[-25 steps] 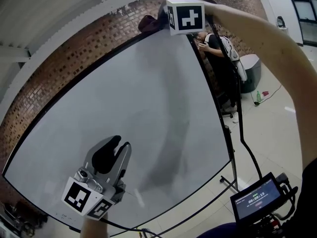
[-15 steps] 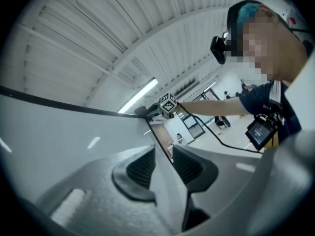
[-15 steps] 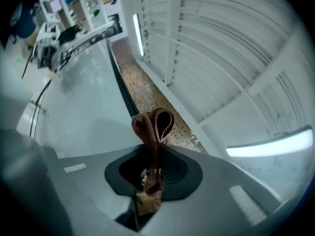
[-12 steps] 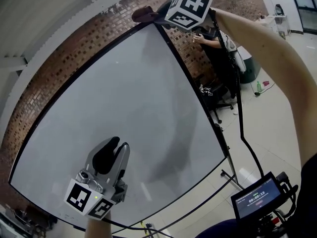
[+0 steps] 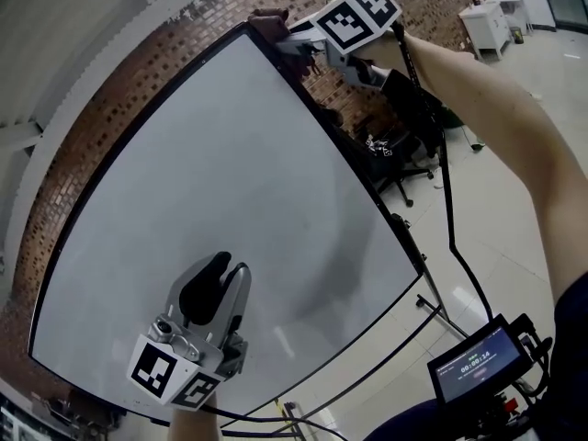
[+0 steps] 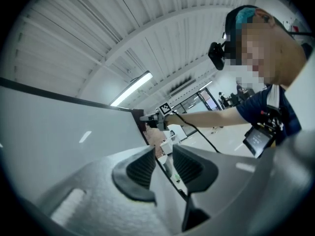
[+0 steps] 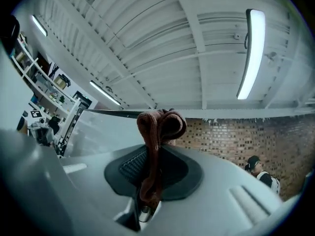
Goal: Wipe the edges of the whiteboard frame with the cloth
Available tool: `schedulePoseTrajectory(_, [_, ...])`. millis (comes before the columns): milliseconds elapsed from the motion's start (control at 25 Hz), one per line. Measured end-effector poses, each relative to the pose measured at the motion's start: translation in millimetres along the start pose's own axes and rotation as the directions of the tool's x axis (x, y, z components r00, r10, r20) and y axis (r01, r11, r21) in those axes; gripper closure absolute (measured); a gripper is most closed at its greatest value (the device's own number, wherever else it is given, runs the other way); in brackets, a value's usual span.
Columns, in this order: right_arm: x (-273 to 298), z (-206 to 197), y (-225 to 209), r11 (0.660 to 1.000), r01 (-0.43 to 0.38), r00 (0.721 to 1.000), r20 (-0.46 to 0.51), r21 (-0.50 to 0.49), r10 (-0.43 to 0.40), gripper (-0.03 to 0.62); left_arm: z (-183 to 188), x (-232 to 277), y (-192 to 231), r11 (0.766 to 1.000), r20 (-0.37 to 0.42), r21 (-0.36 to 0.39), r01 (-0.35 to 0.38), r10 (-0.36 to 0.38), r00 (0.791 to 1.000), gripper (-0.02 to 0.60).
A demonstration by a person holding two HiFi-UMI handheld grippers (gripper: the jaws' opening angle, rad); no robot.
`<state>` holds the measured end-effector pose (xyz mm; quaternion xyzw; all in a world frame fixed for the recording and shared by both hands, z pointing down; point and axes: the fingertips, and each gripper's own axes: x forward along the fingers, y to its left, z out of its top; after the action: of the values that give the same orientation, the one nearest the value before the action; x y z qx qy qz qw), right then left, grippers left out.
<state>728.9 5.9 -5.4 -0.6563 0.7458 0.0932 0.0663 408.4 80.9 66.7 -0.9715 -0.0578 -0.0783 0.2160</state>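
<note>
here, one whiteboard (image 5: pixel 230 191), one cloth (image 7: pixel 156 129), two grippers (image 5: pixel 220 272) (image 5: pixel 287 37)

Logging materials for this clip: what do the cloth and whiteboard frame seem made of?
Cloth: soft reddish-brown fabric, matte, looks knitted or terry; it bunches in limp folds.
Whiteboard frame: thin dark strip, smooth; metal or plastic, cannot tell which.

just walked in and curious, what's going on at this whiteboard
A person holds a gripper in each hand. The right gripper is shut on a reddish-brown cloth, held up at the top corner of the black frame of the whiteboard. The left gripper hangs low in front of it, open and empty.
</note>
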Motion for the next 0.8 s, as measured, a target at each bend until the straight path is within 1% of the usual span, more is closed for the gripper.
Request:
schedulePoseTrajectory(160, [-2,-9,8,1.000,-0.022,1.000,0.015,0.002,0.022,0.539,-7,-1,3,1.000,-0.015,-0.021,-0.009,0.009,1.000,0.469])
schedulePoseTrajectory(360, [-5,-22,16,0.999,-0.041,0.999,0.009,0.005,0.041,0.539,-17,-1,5,0.999,-0.033,-0.044,-0.010,0.008,0.999,0.469])
schedulePoseTrajectory(800, [-6,-66,24,0.997,-0.063,0.997,-0.042,0.050,0.065,0.539,-23,14,4,0.997,-0.046,-0.067,0.022,-0.026,0.999,0.469])
